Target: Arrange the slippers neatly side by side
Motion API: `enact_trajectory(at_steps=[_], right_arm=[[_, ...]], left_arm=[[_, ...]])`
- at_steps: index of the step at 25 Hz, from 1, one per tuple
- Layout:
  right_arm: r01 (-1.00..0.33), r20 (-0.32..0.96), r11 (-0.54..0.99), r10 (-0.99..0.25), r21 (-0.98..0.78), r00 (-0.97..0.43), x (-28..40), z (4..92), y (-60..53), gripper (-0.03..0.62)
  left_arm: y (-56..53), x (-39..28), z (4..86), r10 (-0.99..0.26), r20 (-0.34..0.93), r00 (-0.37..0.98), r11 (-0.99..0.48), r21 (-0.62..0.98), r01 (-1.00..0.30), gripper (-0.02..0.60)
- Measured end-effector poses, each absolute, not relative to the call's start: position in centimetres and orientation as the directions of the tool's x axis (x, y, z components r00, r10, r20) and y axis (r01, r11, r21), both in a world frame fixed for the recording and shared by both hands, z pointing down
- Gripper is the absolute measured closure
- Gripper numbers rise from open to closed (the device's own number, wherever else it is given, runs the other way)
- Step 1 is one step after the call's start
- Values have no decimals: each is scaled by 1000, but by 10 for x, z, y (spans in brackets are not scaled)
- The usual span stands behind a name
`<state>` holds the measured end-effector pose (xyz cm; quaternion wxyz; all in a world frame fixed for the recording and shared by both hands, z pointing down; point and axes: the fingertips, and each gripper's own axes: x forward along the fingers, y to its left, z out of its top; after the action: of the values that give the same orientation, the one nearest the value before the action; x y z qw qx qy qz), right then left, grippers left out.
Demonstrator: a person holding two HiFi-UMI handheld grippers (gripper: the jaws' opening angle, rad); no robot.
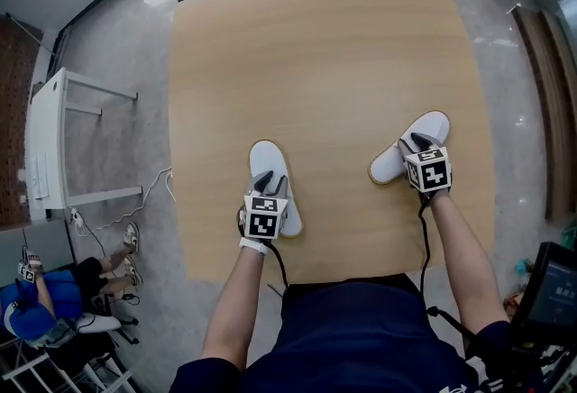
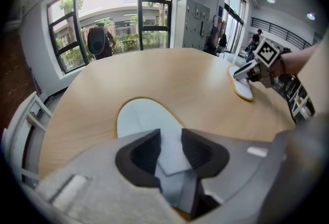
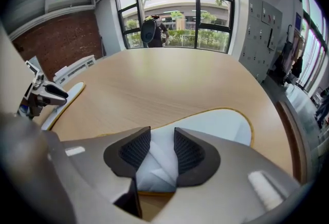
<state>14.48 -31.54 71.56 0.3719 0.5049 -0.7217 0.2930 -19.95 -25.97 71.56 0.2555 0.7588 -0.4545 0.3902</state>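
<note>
straddling a slipper apiece — left gripper (image 1: 263, 178) and right gripper (image 1: 416, 144) both wide open, white uppers between the jaws unclamped — left slipper (image 1: 267, 155) runs roughly straight up the worktop (image 1: 325, 49), right slipper (image 1: 435, 124) sits well apart, skewed outward, so it likely needs turning in.

White left slipper (image 1: 267, 157) lies straight, white right slipper (image 1: 435, 124) angled, well apart on the table (image 1: 315, 49).

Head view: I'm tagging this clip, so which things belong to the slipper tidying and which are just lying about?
Job: left slipper, right slipper, left tongs, right tongs, table.
Lying about: white rack, seated person.
</note>
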Motion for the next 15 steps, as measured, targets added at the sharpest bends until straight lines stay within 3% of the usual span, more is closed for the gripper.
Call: enact_trajectory(at_steps=[15], right_arm=[[-840, 816, 539, -458, -60, -352, 100, 732, -291, 444]], left_arm=[[-254, -167, 730, -500, 813, 299, -454, 48, -890, 454]])
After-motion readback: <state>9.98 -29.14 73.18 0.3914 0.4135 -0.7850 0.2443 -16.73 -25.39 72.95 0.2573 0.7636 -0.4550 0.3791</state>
